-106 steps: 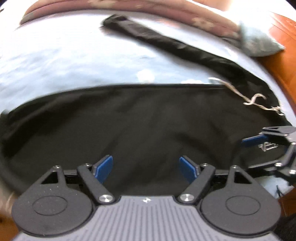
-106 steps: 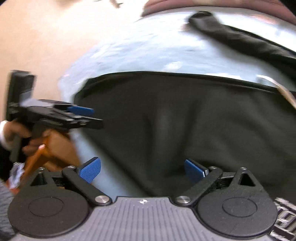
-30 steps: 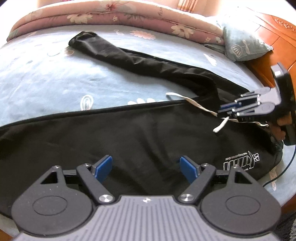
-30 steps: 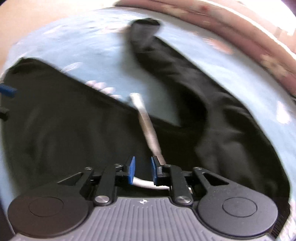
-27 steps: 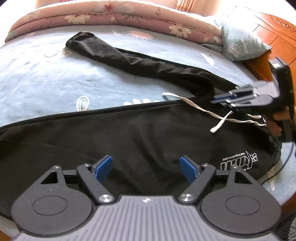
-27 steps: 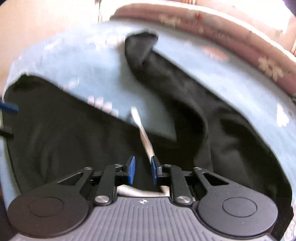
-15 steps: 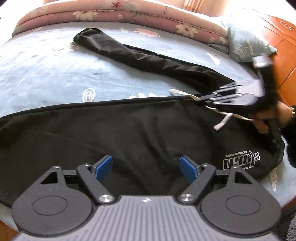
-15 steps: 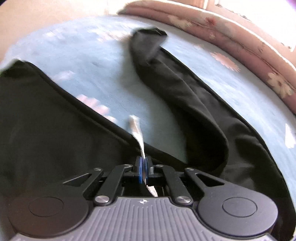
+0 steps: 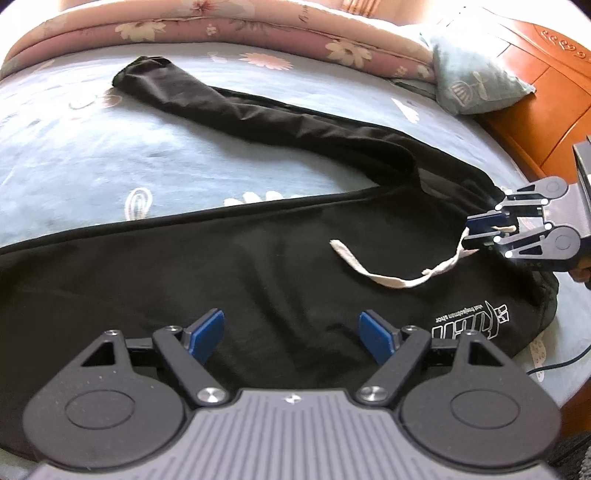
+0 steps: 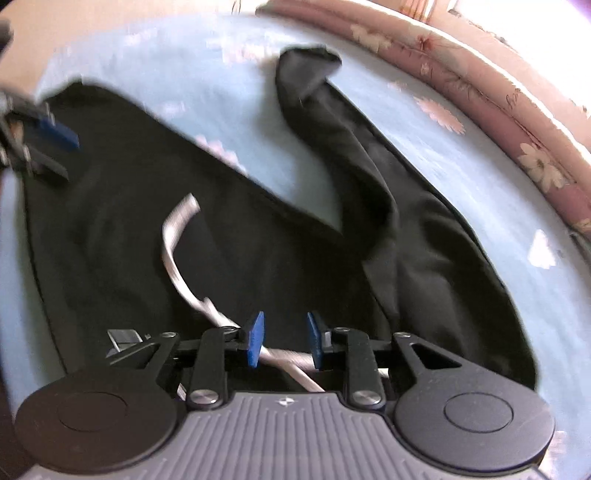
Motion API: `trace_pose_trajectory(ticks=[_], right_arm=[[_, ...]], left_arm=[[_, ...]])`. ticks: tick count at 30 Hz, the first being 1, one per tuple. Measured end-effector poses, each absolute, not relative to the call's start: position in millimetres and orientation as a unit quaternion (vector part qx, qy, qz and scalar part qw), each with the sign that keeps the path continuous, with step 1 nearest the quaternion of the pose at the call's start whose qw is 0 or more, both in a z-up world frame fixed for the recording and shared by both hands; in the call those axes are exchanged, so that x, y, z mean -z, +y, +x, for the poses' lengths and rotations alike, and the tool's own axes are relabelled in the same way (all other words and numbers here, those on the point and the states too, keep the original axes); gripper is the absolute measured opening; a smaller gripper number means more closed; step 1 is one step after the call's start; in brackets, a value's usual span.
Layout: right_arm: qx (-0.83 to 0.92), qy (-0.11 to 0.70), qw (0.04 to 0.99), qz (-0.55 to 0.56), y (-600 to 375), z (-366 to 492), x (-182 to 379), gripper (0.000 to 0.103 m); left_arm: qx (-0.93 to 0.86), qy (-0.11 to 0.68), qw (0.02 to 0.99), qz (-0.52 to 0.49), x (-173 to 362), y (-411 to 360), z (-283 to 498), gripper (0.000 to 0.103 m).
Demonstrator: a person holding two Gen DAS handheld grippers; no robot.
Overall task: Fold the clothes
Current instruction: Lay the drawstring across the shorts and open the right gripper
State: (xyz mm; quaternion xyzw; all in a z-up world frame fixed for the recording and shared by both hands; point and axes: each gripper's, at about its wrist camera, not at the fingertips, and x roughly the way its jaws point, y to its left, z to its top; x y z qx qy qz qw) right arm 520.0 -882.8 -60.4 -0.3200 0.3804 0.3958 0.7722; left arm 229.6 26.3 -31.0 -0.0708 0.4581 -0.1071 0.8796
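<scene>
The black trousers [image 9: 229,266] lie spread on the light-blue bed sheet [image 9: 74,155], waistband toward the right edge of the bed in the left wrist view, one leg [image 9: 258,110] angled away toward the pillows and the other running flat across the foreground. No fold is in place yet: the legs are apart rather than stacked, so, judging from this layout, the task is at the preparation stage, with leg alignment and all folds still to be done. The white drawstring [image 9: 373,275] lies loose on top of the fabric near the waistband. The right gripper [image 10: 283,338] has just been opening; its jaws stand slightly apart, the drawstring passes between them, and the pads do not press on it. The left gripper [image 9: 291,334] hovers over the near leg with its jaws wide apart and nothing between them. Surroundings: a pink floral quilt [image 9: 229,26] rolled along the far side of the bed, a pale blue-green pillow [image 9: 476,85] at the far right, a wooden headboard [image 9: 543,110] beside it, and a thin dark cable [image 9: 561,363] near the bed edge. The loose drawstring is the only item lying across the fold area; it would probably need tucking clear first.
</scene>
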Motion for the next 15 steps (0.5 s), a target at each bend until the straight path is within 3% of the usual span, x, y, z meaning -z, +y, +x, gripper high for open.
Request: trace_pose_trajectory(ticks=[7,15], right_arm=[[-0.375,0.350,0.738,-0.438,-889,519,78,0.030],[-0.373,0.250,0.666,-0.596,-873,501,114,0.035]], left_arm=[[0.104,0.464,0.877,-0.072,34,21,233,0.081],[0.102,0.466,0.876,-0.075,35,18,233,0.081]])
